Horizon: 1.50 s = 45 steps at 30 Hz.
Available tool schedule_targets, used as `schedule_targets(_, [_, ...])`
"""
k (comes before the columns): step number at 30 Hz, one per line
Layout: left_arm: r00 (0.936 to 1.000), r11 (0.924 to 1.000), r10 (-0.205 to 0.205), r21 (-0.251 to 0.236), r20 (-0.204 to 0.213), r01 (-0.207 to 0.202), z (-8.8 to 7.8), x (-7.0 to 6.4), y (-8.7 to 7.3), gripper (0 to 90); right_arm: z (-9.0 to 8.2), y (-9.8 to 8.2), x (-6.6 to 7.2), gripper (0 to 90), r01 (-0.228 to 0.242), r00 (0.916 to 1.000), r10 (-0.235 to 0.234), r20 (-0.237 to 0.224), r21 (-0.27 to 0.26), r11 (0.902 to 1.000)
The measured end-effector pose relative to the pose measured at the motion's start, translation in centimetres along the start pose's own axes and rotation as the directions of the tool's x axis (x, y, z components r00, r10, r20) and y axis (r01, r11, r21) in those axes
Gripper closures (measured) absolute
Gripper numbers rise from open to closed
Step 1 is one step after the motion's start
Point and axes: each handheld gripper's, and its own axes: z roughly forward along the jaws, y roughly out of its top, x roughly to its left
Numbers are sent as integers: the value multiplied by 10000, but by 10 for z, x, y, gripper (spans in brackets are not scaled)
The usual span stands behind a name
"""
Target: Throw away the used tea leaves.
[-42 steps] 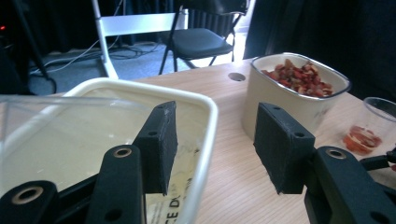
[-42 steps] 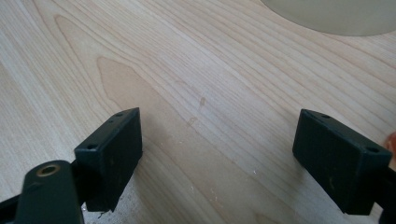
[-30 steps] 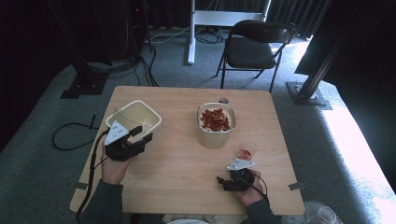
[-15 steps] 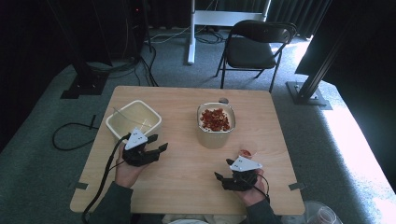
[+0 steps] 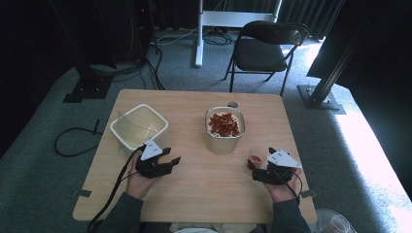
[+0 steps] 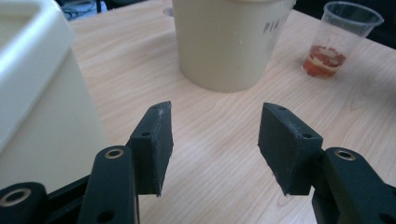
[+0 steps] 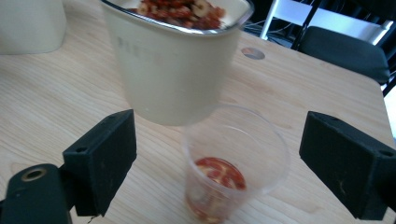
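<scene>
A light wooden desk (image 5: 194, 194) seen from above, with a person's two hands at its near edge, each holding a black two-jaw gripper. The right gripper (image 5: 258, 170) sits near the right front of the desk; its jaws have just been opening and now stand wide apart, either side of a small clear plastic cup (image 7: 236, 163) without pressing on it. The cup stands upright on the desk and holds a little red and pale food at its bottom. Just behind it stands a tall cream tub (image 5: 223, 141) heaped with red and tan pieces. The left gripper (image 5: 171, 161) is at the left front, jaws open with bare desk between them, pointing toward the tub. Just beside it, to its left, stands a square cream plastic container (image 5: 139, 127). A black folding chair (image 5: 267, 48) stands on the grey carpet beyond the desk.
</scene>
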Motion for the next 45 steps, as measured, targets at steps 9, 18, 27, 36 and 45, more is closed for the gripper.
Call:
schedule_targets(9, [9998, 9995, -68, 324, 180, 62, 11, -4, -10, 462, 23, -25, -15, 109, -341, 9982, 354, -479, 274, 9990])
schedule_targets(18, [9994, 9989, -133, 444, 318, 119, 17, -5, -17, 462, 51, -35, -23, 195, -610, 9896, 634, -1293, 223, 9979])
schedule_targets(27, [9988, 9969, -280, 740, 398, 250, 26, -4, -29, 463, 54, -33, -23, 317, -646, 9818, 659, -1779, 130, 9978])
schedule_targets(36, [9986, 9962, -202, 861, 496, 159, 36, -1, -39, 463, 48, -12, -27, 320, -482, 9895, 478, -1365, 3, 9988])
schedule_targets(45, [9980, 9951, -222, 978, 597, 162, 49, -1, -50, 461, 40, -2, -24, 321, -548, 9887, 499, -1411, -309, 9980])
